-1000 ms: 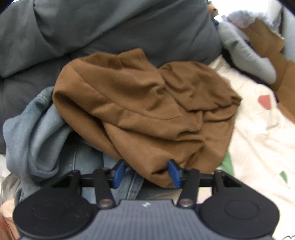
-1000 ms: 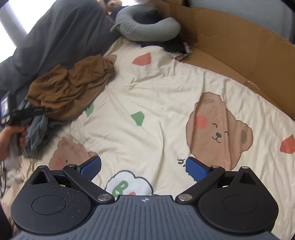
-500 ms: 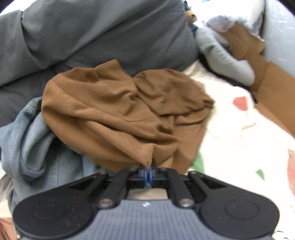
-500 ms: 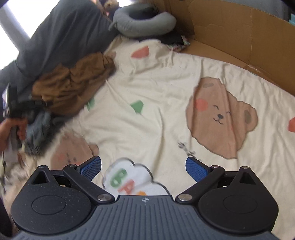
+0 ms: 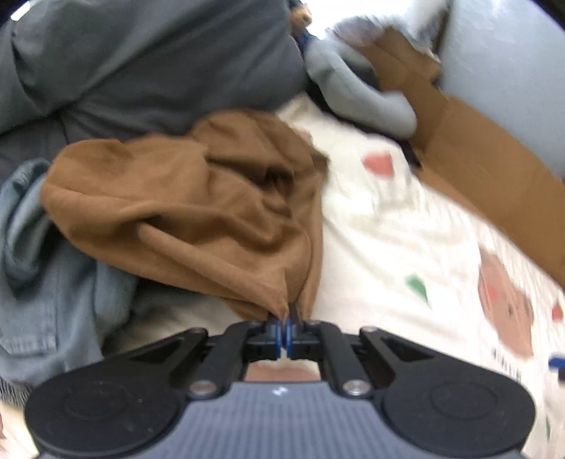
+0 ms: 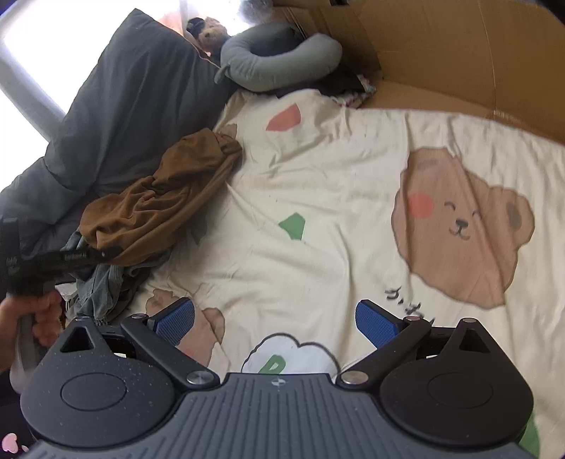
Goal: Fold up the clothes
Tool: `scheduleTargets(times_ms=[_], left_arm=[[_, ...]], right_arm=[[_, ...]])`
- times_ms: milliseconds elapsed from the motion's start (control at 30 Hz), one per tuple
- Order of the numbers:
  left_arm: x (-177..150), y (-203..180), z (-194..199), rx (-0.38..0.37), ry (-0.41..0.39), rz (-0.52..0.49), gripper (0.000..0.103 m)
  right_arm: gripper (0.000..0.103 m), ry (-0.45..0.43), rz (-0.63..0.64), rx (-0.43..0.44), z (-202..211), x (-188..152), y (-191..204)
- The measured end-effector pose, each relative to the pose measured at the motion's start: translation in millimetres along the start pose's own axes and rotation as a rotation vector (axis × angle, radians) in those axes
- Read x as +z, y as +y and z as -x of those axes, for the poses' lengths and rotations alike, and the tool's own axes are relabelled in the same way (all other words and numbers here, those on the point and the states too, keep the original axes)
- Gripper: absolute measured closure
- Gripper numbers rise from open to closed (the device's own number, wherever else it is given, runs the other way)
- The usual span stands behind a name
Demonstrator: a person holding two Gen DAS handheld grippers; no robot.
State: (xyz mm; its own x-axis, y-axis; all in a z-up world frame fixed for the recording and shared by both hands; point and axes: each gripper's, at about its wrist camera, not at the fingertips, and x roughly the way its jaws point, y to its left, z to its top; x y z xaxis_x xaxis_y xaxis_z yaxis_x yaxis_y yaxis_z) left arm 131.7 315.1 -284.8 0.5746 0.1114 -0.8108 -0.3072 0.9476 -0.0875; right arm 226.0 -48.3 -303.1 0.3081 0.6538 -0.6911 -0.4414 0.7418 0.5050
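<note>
A crumpled brown garment [image 5: 197, 204] lies on a heap at the left of the bed, over a blue denim garment [image 5: 46, 268]. My left gripper [image 5: 283, 333] is shut on the near edge of the brown garment, which is drawn into a taut peak at the pads. In the right wrist view the brown garment [image 6: 159, 201] and the denim [image 6: 106, 286] lie at the left, with the left gripper [image 6: 88, 256] at the brown garment's near end. My right gripper [image 6: 275, 321] is open and empty above the cream bear-print sheet [image 6: 335, 212].
A dark grey duvet [image 6: 134, 116] is piled behind the clothes. A grey curved pillow [image 6: 279, 60] and a teddy bear [image 6: 212, 30] lie at the head of the bed. Cardboard panels [image 6: 459, 53] line the far right side.
My left gripper shut on the brown garment's edge and is pulling it toward the sheet, stretching the cloth. My right gripper stayed open, drifting slightly over the sheet.
</note>
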Motion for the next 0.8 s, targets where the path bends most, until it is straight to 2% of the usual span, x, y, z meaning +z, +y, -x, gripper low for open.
scheduleTargets(times_ms=[100, 367, 467, 600, 800], left_arm=[[-20.9, -2.7, -5.9, -0.014, 0.054, -0.005, 0.101], [-49.3, -4.7, -5.7, -0.033, 0.111, -0.017, 0.101], [-58.0, 2.1, -4.9, -0.034, 0.142, 0.002, 0.101], [-70.9, 11.1, 2.6, -0.039, 0.176, -0.012, 0.101], [-95.0, 42.9, 13.6, 0.012, 0.237, 0.011, 0.101]], right_arm=[[0.004, 0.011, -0.007, 0.004, -1.5, -3.7, -1.0], [0.005, 0.038, -0.021, -0.028, -1.8, -14.9, -7.5], [0.011, 0.054, -0.021, -0.030, -3.4, -17.1, -7.1], [0.011, 0.070, -0.003, -0.028, -5.1, -19.2, -2.8], [0.012, 0.099, 0.020, -0.032, -6.9, -22.4, 2.2]])
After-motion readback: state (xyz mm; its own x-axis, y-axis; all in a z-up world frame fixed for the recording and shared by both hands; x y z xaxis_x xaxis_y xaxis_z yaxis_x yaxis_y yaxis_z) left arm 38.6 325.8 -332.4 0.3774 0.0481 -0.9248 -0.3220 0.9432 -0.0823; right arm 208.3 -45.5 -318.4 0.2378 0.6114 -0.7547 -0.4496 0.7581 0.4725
